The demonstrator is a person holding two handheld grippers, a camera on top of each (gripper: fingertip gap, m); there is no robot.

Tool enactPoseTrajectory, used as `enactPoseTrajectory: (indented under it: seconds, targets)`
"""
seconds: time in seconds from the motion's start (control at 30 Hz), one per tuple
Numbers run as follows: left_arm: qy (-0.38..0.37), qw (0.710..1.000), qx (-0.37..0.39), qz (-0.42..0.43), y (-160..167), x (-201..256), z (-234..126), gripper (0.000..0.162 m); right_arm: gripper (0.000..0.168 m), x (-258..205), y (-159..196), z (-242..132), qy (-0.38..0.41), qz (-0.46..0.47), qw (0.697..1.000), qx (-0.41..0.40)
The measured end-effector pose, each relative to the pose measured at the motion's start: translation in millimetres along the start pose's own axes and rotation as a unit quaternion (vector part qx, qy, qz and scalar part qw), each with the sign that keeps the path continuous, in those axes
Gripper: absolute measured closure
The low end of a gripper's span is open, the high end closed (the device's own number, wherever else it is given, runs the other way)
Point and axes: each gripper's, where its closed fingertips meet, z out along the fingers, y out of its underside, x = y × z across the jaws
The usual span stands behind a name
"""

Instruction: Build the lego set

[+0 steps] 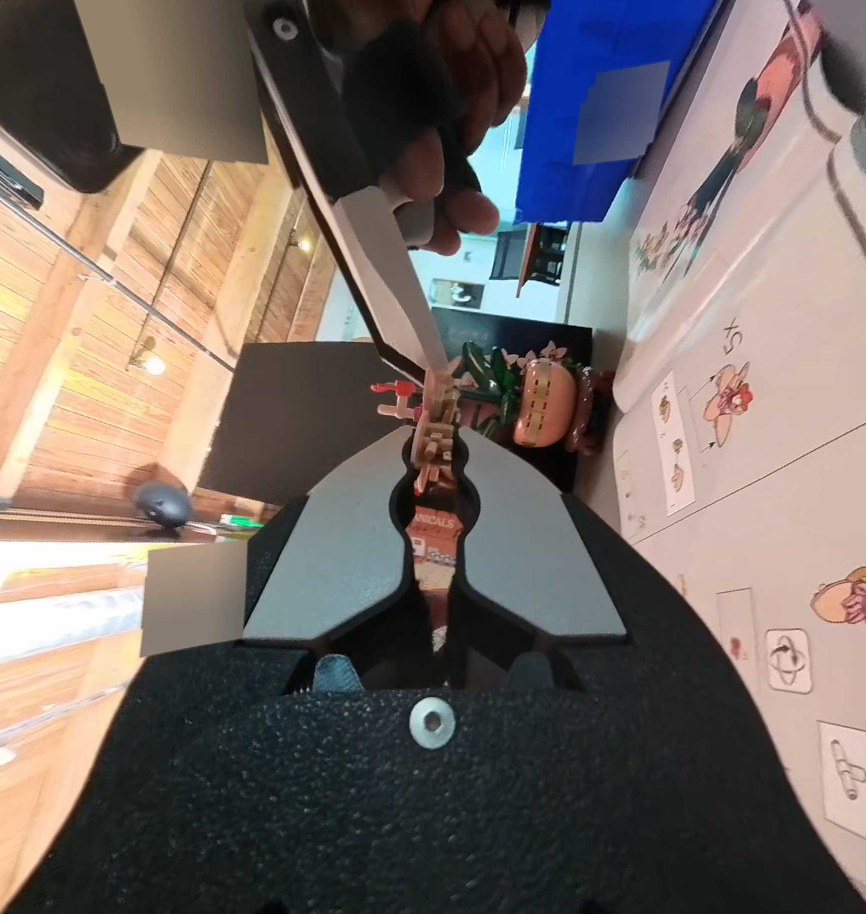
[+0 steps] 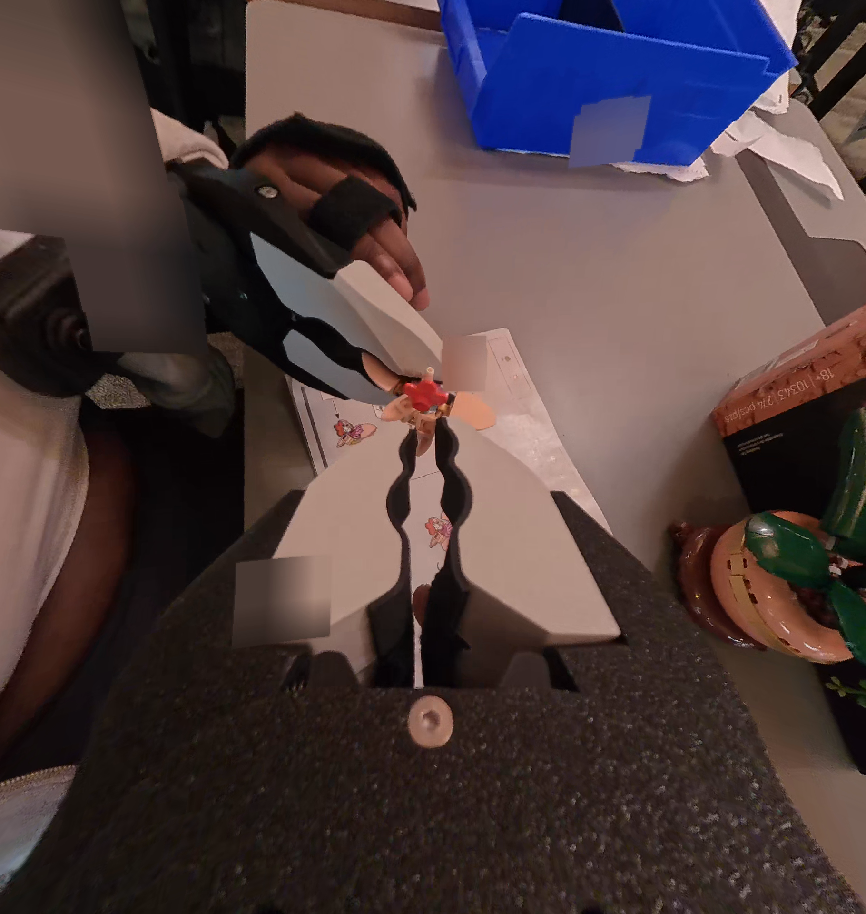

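A small lego flower (image 2: 423, 395) with peach petals and a red centre piece is held in the air between both grippers, above the instruction booklet (image 2: 520, 410). My right gripper (image 2: 423, 434) is shut on its lower petal part. My left gripper (image 1: 433, 442) is shut on the flower (image 1: 438, 420) from the other side. In the left wrist view the right gripper's fingertips (image 1: 436, 368) meet the flower from above. In the right wrist view the left gripper (image 2: 394, 390) comes in from the left, held by a gloved hand (image 2: 371, 222).
A built lego plant in a peach pot (image 2: 767, 603) stands at the right beside the set's box (image 2: 806, 425); the pot also shows in the left wrist view (image 1: 544, 410). A blue bin (image 2: 619, 74) sits at the back of the grey table (image 2: 594, 257). Open booklet pages (image 1: 777, 494) lie under the grippers.
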Motion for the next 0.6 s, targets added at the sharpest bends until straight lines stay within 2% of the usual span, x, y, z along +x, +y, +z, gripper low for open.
enactPoseTrajectory:
  seconds: [0.23, 0.27, 0.37, 0.5, 0.6]
  targets:
    - [0.032, 0.997, 0.021, -0.063, -3, 6, -1, 0.152, 0.161, -3, 3, -1, -0.016, -0.038, 0.999, -0.032]
    - [0.036, 0.997, 0.024, -0.07, -4, 7, -1, 0.152, 0.167, -4, 3, -1, -0.021, -0.045, 0.998, -0.035]
    - [0.044, 0.995, 0.03, -0.089, -5, 8, -1, 0.152, 0.168, -5, 2, -1, -0.027, -0.054, 0.997, -0.044]
    - [0.032, 0.996, 0.031, -0.076, -7, 6, 0, 0.152, 0.161, -2, -1, -5, -0.027, -0.031, 0.998, -0.038]
    - [0.021, 0.997, 0.028, -0.072, -4, 4, 0, 0.153, 0.157, 6, -10, -14, -0.036, 0.067, 0.997, 0.012]
